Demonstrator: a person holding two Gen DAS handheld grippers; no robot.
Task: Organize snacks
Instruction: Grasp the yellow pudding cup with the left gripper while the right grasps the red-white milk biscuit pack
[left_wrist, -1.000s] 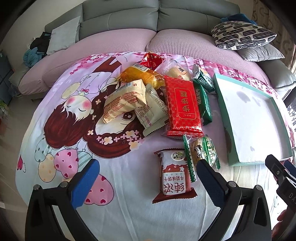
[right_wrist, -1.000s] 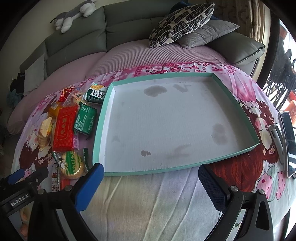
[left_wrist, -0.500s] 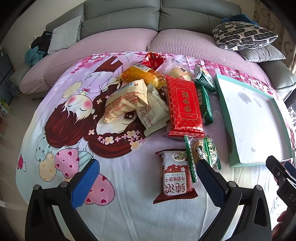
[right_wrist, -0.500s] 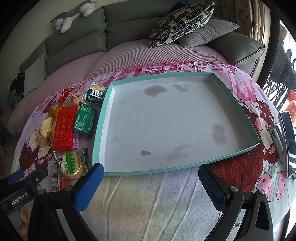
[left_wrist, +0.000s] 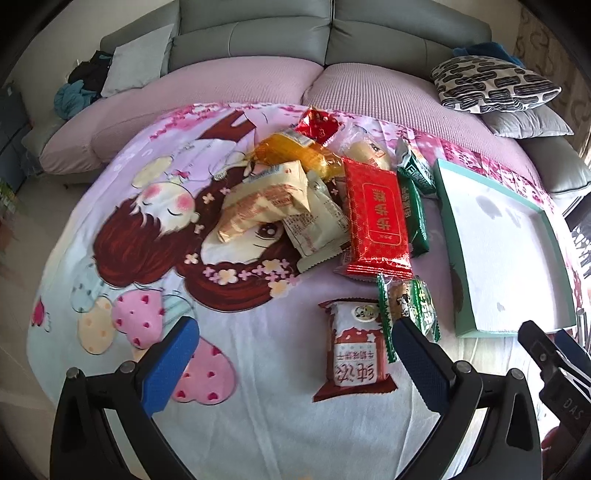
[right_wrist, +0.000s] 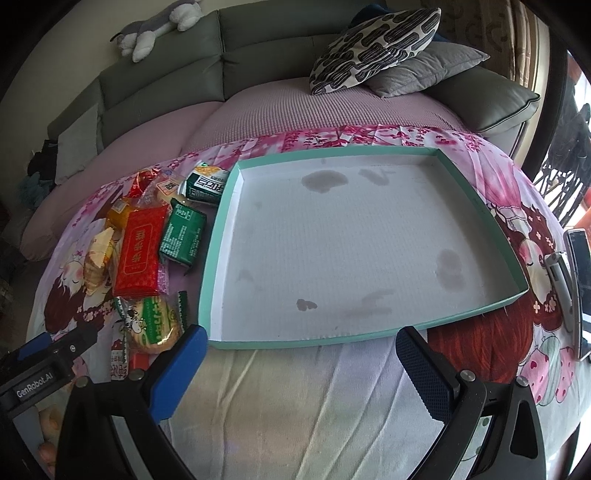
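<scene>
Bare cloth (left_wrist: 258, 424) is seen along the near edge, between the spread fingers of the left gripper (left_wrist: 295, 354). Beyond, the way is blocked by the red-and-white packet (left_wrist: 352, 349) and the snack pile (left_wrist: 325, 206). The tray (right_wrist: 218, 266) floor is unobstructed, bordered by its low rim.

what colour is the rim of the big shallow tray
Teal-green, around a white inside; the shallow rectangular tray shows best in the right wrist view.

Far ahead of gripper: grey sofa (right_wrist: 258, 48), patterned cushion (right_wrist: 373, 40) leaning on grey cushion (right_wrist: 428, 66). Plush toy (right_wrist: 155, 27) atop sofa back, ahead-left. Phone (right_wrist: 580, 288) right.
</scene>
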